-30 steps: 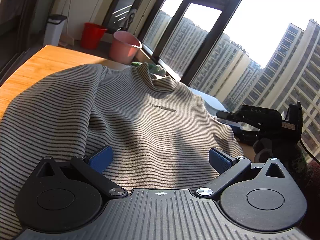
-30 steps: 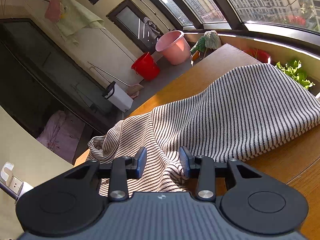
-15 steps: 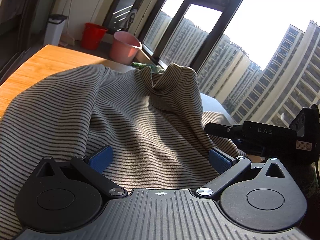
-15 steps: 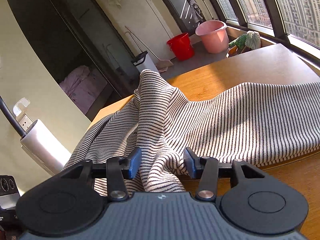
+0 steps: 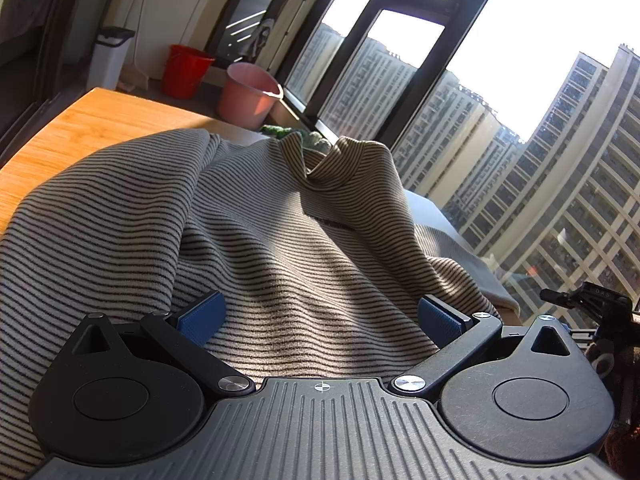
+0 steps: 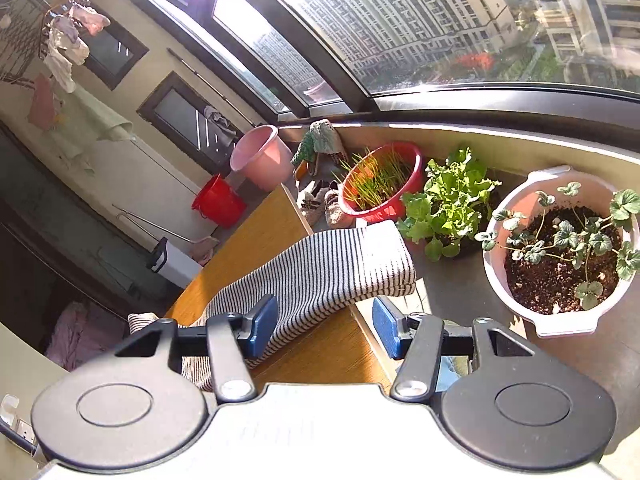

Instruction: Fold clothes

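Striped top (image 5: 248,240) lies rumpled on the bench (image 5: 92,120), one side flopped over and its far end hanging past the bench edge, so folding looks barely started. Left tongs (image 5: 320,316) gape wide over the top, gripping nothing. Right tongs (image 6: 325,326) are opening at the top's edge, nothing pinched.

Both wrist views low over table (image 5: 80,128), facing windows, sharing striped top (image 6: 320,268)

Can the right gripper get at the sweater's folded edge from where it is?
Probably yes. The right gripper, jaws opening, has nothing between them; the striped sweater lies just ahead on the wooden table with nothing blocking the way.
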`<state>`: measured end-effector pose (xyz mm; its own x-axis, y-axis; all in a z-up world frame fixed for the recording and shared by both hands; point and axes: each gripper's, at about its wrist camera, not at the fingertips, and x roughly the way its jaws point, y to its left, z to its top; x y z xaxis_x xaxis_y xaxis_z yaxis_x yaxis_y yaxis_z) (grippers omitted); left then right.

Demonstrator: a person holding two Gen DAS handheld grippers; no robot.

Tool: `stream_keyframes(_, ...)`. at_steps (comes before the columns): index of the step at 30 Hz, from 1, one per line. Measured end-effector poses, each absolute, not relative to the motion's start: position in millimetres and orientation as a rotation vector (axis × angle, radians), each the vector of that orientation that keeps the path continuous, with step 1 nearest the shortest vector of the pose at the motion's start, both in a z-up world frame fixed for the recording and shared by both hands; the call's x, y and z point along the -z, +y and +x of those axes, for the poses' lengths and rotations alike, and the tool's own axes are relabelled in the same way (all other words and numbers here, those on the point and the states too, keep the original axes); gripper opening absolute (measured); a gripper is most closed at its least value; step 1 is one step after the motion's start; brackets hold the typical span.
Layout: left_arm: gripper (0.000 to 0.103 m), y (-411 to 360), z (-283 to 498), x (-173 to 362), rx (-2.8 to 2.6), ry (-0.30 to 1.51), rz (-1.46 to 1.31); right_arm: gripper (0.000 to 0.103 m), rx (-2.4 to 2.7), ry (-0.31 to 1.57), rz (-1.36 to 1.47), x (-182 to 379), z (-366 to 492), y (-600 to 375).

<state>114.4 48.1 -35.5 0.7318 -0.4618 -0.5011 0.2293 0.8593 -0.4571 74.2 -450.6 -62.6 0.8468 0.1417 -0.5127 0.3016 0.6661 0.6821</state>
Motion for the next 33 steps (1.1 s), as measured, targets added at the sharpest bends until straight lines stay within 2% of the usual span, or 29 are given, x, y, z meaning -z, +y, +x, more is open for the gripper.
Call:
stream_keyframes(9,0.103,45,115,36,0.387,0.647,-0.372,0.053,0.111,0.564,1.179,116,108,-477)
stream_keyframes(17,0.103,44,115,36,0.387,0.647,-0.374,0.054,0.145,0.624,1.231,144,147,-478)
stream_keyframes(27,0.103,42,116,35,0.385,0.647,-0.370,0.057,0.065,0.616,1.534,180,131,-484)
stream_keyframes(29,0.103,42,115,35,0.384,0.647,-0.369,0.053,0.050,0.595,1.526,178,134,-485)
stream_keyframes(31,0.103,43,115,35,0.384,0.646,-0.373,0.029,0.029,0.568,1.492,171,141,-486)
stream_keyframes(33,0.103,43,115,35,0.384,0.646,-0.373,0.014,0.029,0.535,1.415,155,147,-486)
